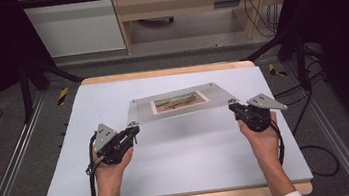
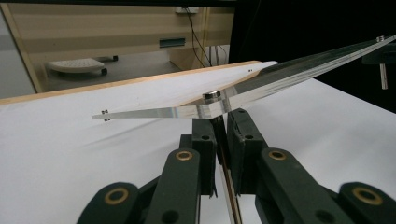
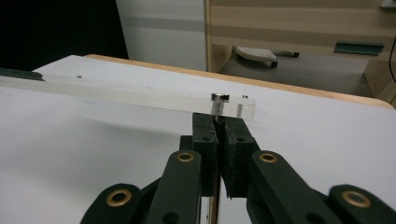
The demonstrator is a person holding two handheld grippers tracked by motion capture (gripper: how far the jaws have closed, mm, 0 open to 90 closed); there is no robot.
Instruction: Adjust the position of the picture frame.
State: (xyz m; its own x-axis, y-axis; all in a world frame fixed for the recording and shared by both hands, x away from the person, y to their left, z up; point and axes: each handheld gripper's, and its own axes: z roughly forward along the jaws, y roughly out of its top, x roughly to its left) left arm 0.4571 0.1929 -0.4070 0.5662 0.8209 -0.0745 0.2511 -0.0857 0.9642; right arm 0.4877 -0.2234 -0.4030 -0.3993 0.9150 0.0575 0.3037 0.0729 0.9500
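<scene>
A clear acrylic picture frame [image 1: 178, 102] with a landscape photo [image 1: 179, 101] in its middle hangs over the white table mat [image 1: 170, 164], casting a shadow under it. My left gripper [image 1: 135, 129] is shut on the metal post under the frame's near-left corner. In the left gripper view that gripper [image 2: 222, 119] stands just below the corner's bolt head [image 2: 211, 94]. My right gripper [image 1: 234, 106] is shut on the post at the near-right corner. The right gripper view has that gripper [image 3: 217, 122] under its bolt [image 3: 220, 97], with the frame's edge [image 3: 116, 95] running left.
The mat lies on a wooden table whose far edge [image 1: 164, 72] shows beyond the frame. Black rig posts [image 1: 25, 86] flank the table, and cables [image 1: 309, 106] trail on the floor at right. A wooden cabinet [image 1: 190, 0] stands behind.
</scene>
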